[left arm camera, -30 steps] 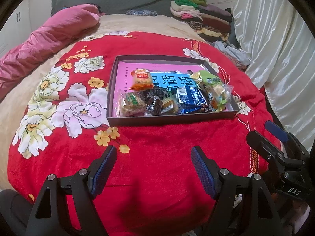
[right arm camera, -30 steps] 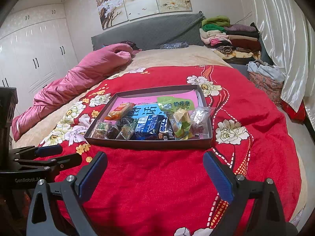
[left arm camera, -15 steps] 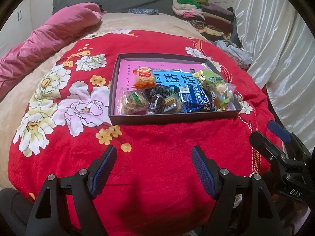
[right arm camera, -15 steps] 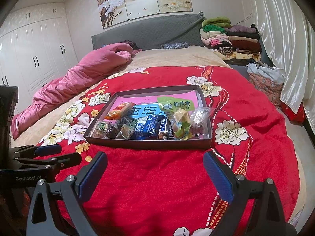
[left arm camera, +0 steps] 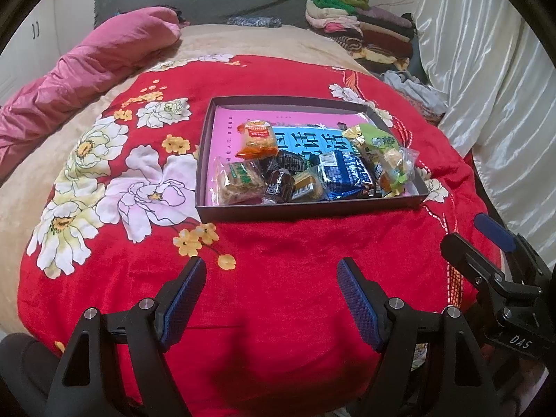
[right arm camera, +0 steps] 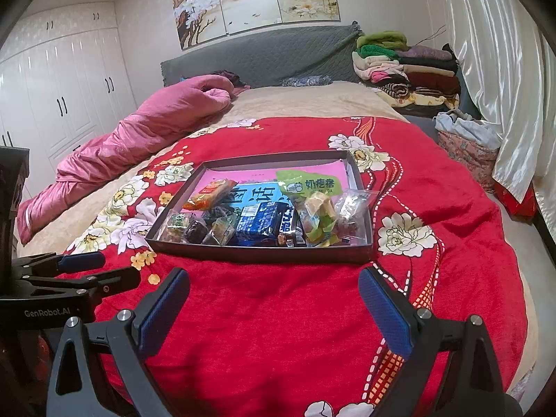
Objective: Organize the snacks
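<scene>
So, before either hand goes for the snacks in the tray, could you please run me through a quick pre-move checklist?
1. Left tongs open and empty: ok.
2. Right tongs open and empty: ok.
3. Dark tray lying flat on the red blanket: ok.
4. Snacks all inside the tray, none spilled on the blanket: ok.
5. Orange packet lying clear on top for a pick: ok.
6. Blue packet free of its neighbours: not ok, packets crowd against it.
</scene>
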The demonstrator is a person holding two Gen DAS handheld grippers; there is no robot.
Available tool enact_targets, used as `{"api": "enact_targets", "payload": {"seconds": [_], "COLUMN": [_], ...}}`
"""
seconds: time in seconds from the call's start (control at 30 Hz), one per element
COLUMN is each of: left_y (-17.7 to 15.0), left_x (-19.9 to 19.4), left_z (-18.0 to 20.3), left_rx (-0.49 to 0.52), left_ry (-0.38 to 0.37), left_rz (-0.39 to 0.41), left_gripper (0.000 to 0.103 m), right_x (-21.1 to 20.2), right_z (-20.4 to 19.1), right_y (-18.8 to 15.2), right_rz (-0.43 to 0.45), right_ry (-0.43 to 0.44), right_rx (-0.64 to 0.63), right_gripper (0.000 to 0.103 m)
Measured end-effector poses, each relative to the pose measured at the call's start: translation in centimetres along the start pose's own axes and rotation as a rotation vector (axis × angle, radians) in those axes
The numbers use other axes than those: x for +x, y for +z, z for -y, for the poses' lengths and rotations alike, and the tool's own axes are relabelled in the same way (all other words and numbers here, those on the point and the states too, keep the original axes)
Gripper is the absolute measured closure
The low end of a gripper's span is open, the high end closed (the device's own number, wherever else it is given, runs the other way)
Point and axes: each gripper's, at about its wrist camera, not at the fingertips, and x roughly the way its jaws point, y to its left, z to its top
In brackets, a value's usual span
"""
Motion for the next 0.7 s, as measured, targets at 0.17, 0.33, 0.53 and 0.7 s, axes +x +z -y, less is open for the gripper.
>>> {"api": "enact_targets", "payload": {"seconds": [0.17,0.33,0.53,0.7], "left_y": [0.0,0.0,0.0,0.0], "left_x": [0.0,0.1,0.3,0.3], "left_z": [-0.1,-0.2,-0.3,-0.2], "left_rx": [0.000,-0.003,-0.003,-0.001], "left_ry": [0.002,0.006,0.018,0.020], "left_rz": [-0.001,-0.002,-0.008,-0.008], "left_gripper": [0.024,0.024,0.024,0.024], "right_x": [0.0,0.1,-0.1,-0.4], "right_z": [-0.1,-0.1,0.7,1.6], "right_y": [0.0,0.0,-0.1,-0.3], "right_rz": [-0.001,-0.001,-0.001,-0.005], "right_ry": [-0.001,-0.001,-0.005,-0.010], "right_rx": [0.001,-0.001,0.002,0.005], "right_gripper": [0.005,0.005,0.005,0.005]}}
